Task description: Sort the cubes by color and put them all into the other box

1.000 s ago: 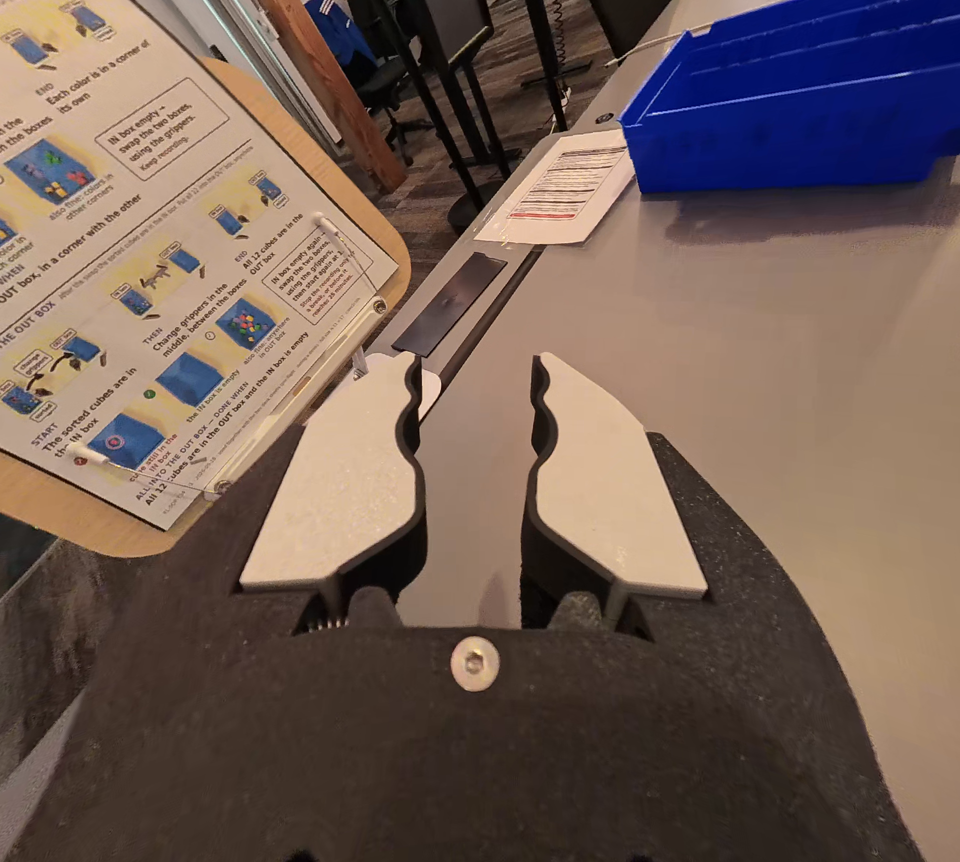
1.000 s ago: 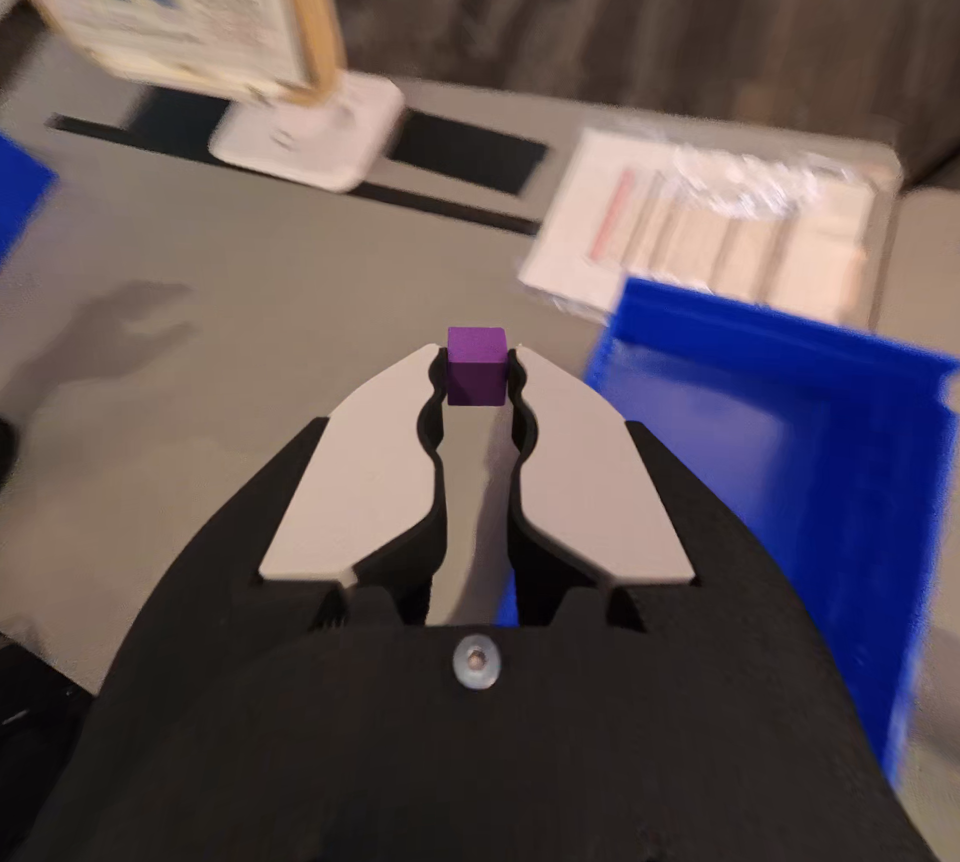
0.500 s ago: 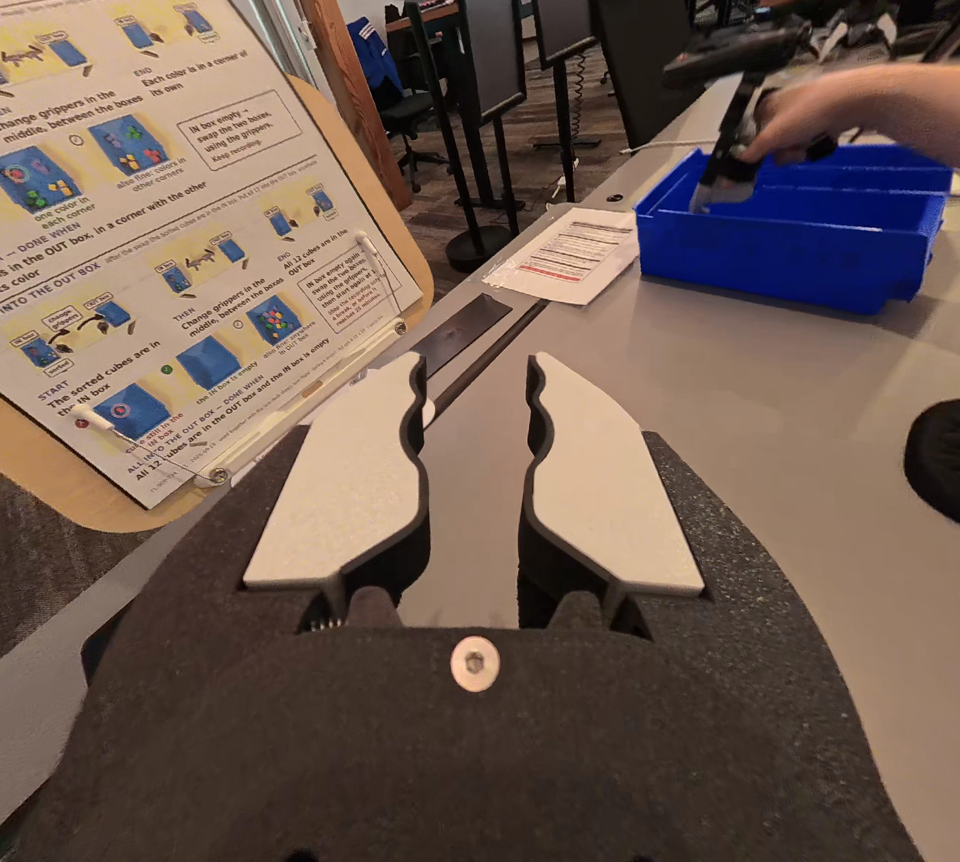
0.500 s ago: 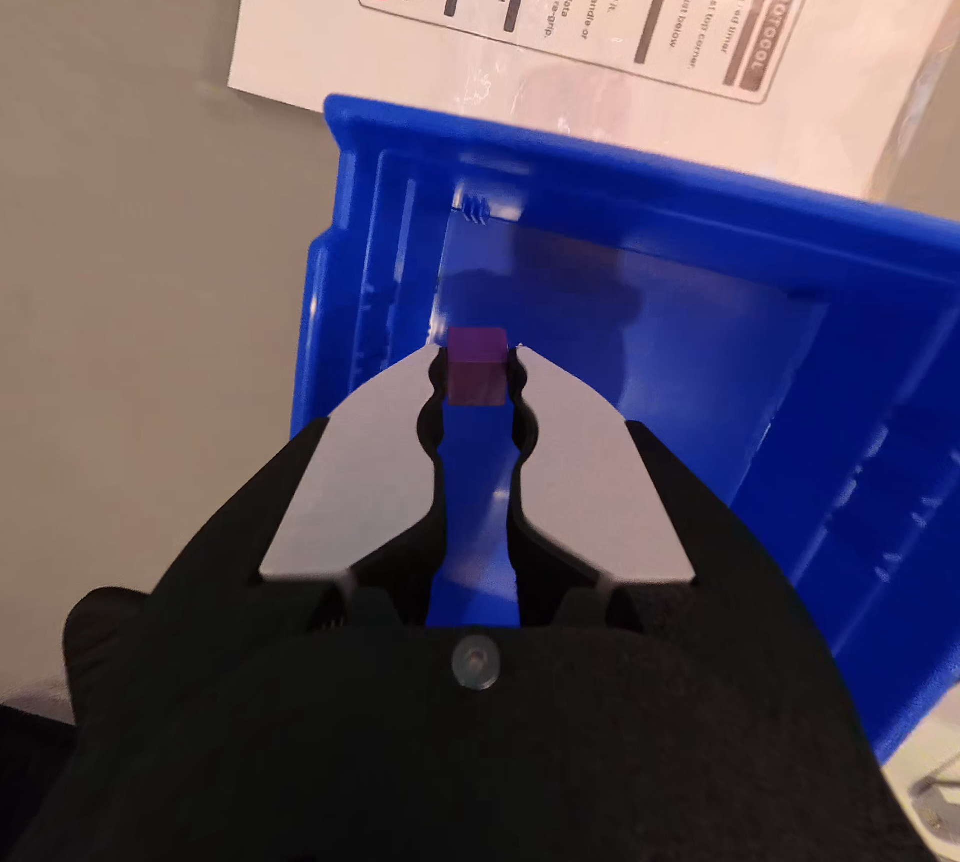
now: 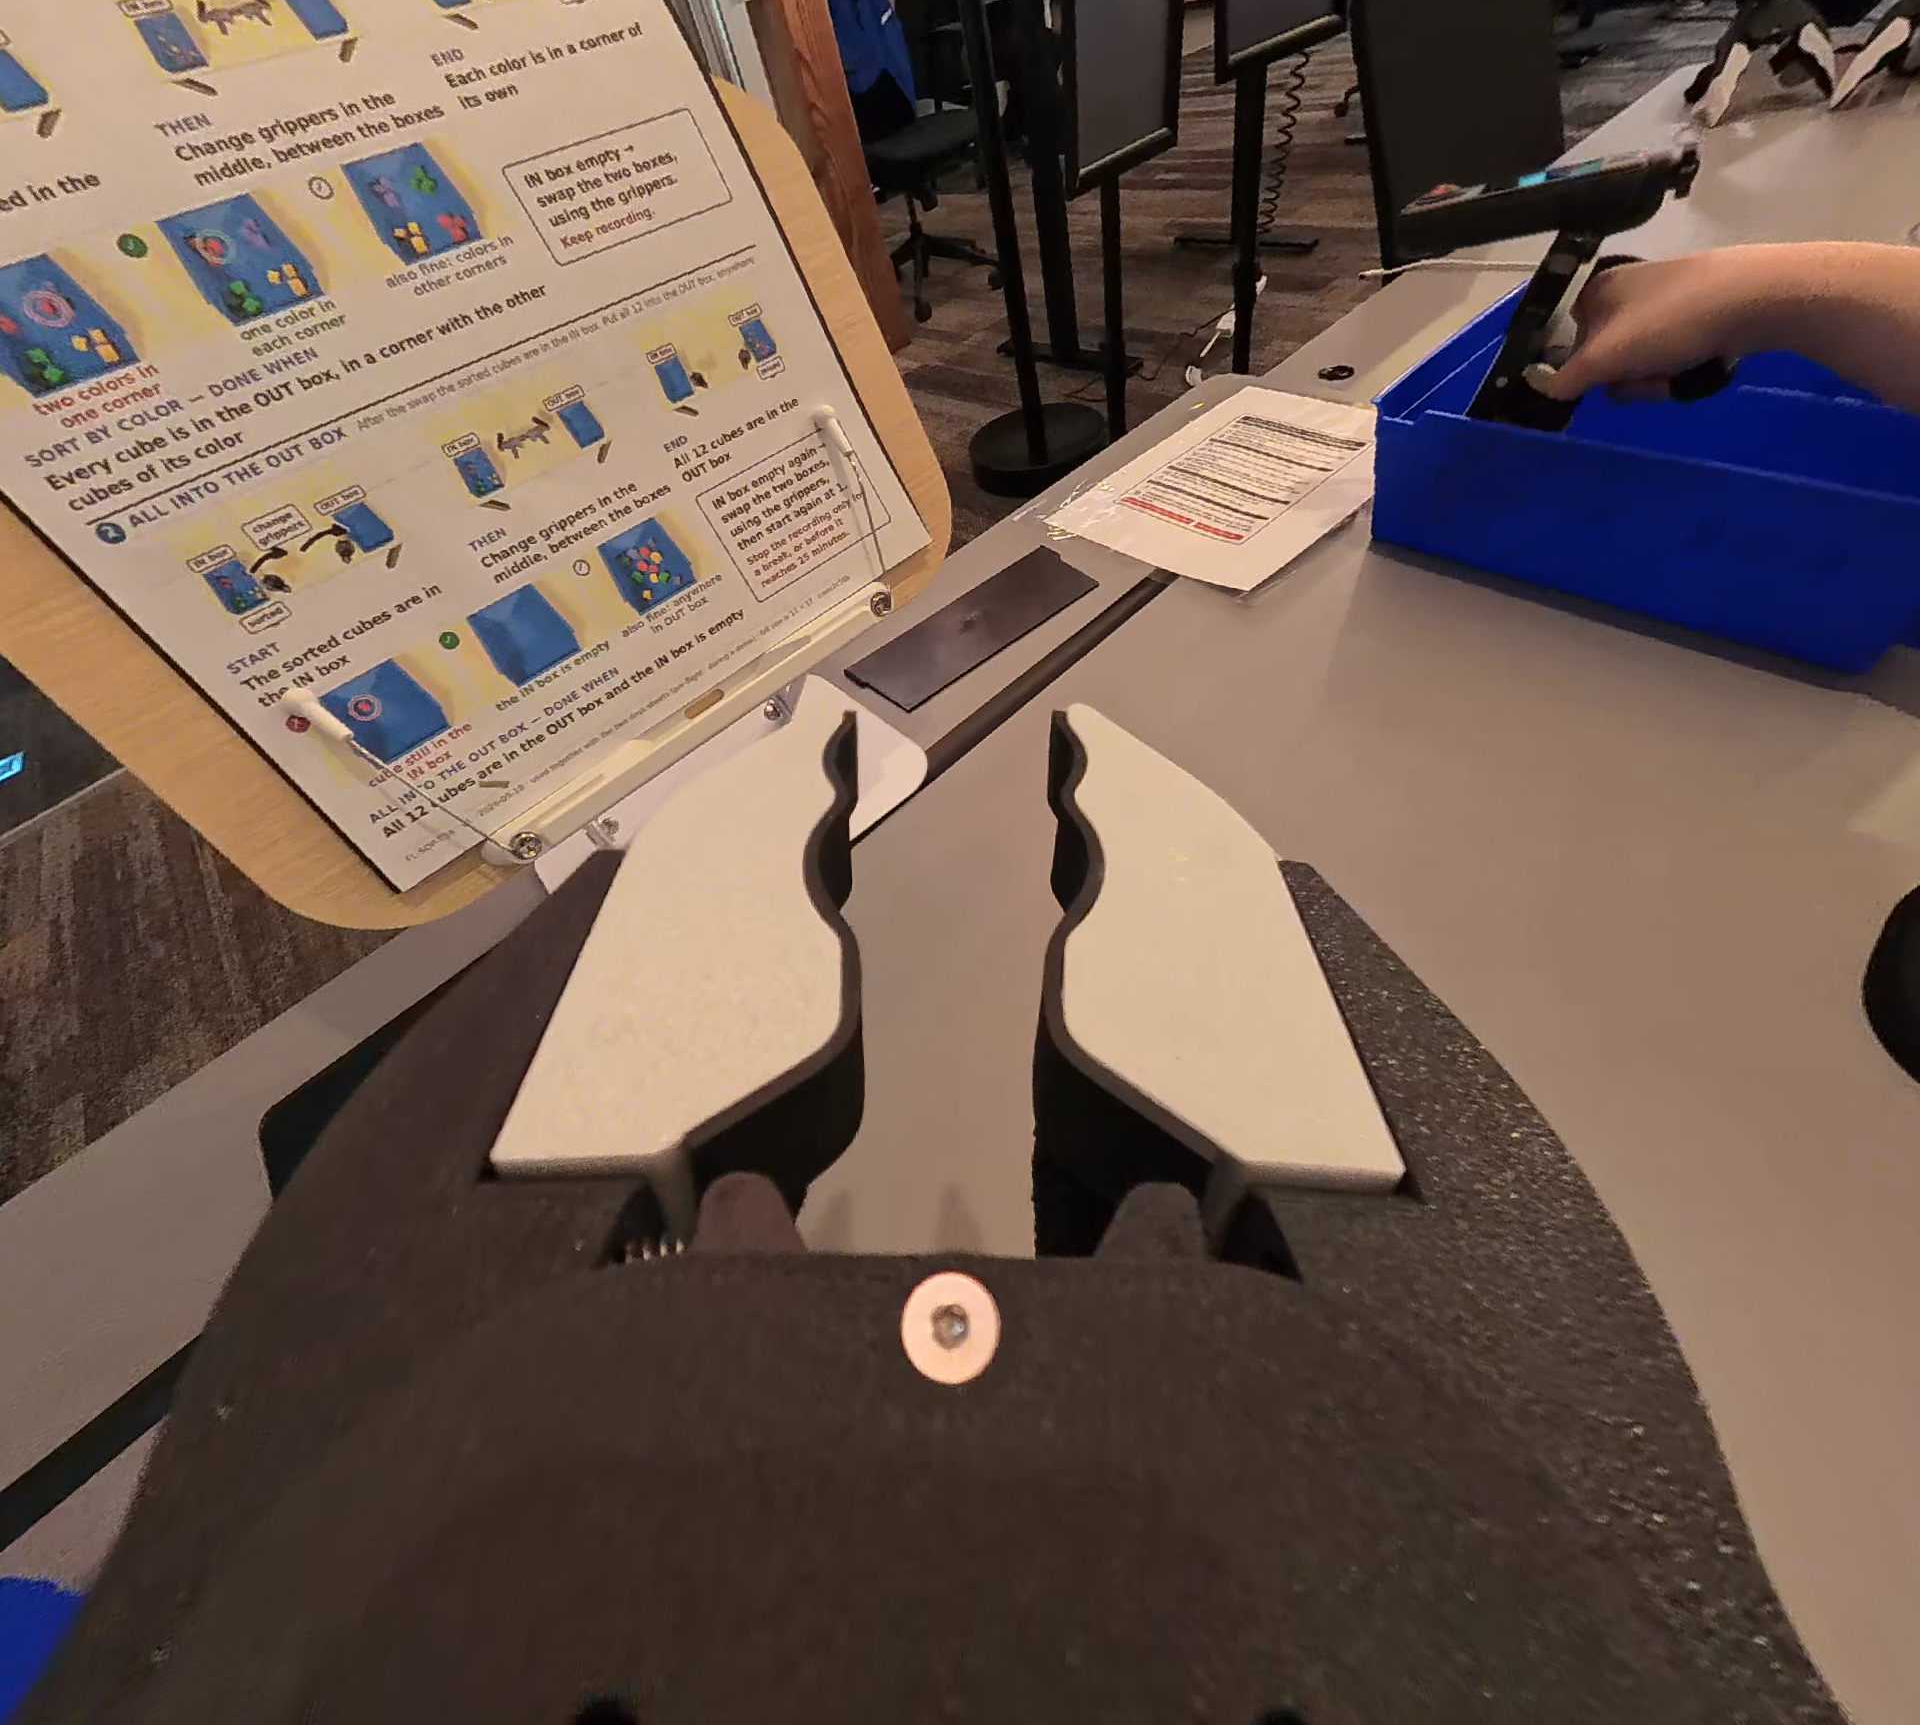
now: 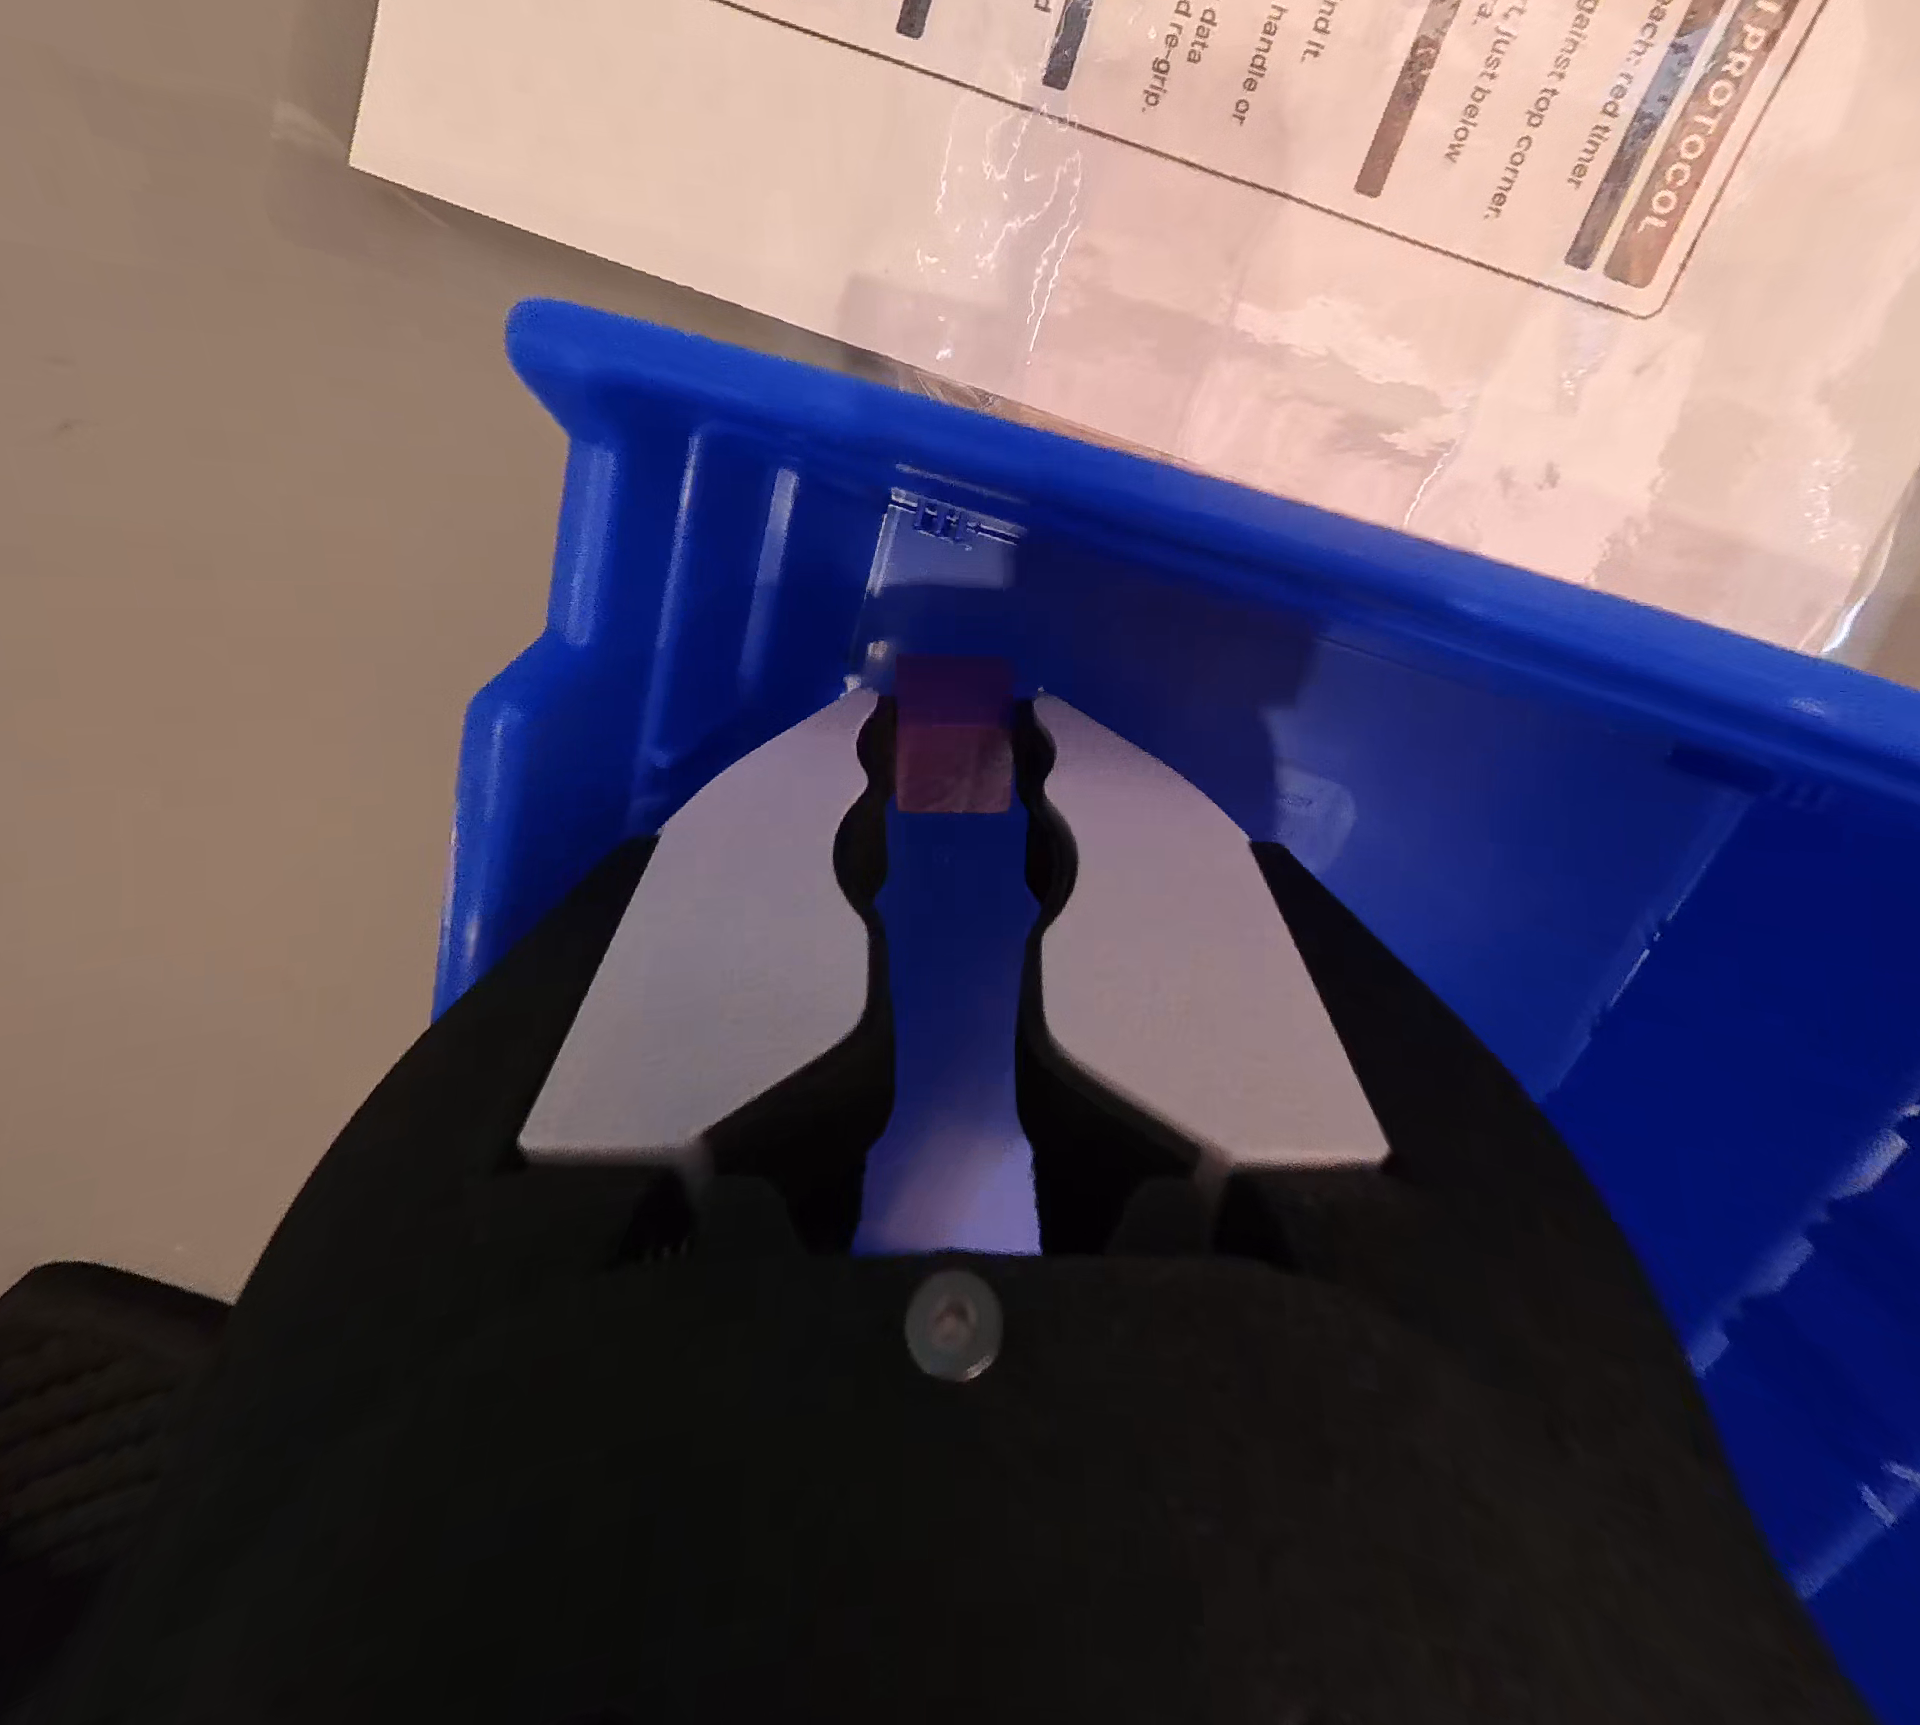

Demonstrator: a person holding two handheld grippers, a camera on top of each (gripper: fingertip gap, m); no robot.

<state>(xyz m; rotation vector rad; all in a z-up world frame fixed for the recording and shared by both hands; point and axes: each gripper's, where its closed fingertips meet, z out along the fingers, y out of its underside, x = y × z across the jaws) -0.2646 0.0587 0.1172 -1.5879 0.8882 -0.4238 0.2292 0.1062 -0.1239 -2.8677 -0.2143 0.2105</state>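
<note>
Grey table (image 5: 1455, 844) across the left wrist view, instruction board (image 5: 416, 325) leaning at upper left. Blue box (image 6: 1351, 740) filling the right wrist view, laminated sheet (image 6: 935, 117) just beyond its rim. Left gripper (image 5: 951, 766) at frame centre, jaws parted, empty. Right gripper (image 6: 954, 725) lowered inside the box near its upper-left corner, pinching a purple cube (image 6: 954, 745) at the fingertips.

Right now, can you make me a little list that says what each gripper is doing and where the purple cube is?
left gripper: open, empty, above the grey table
right gripper: shut on the purple cube
purple cube: held inside the blue box, near a corner
other cubes: none in view
beside the box: paper sheet in plastic
standing nearby: instruction board
</note>
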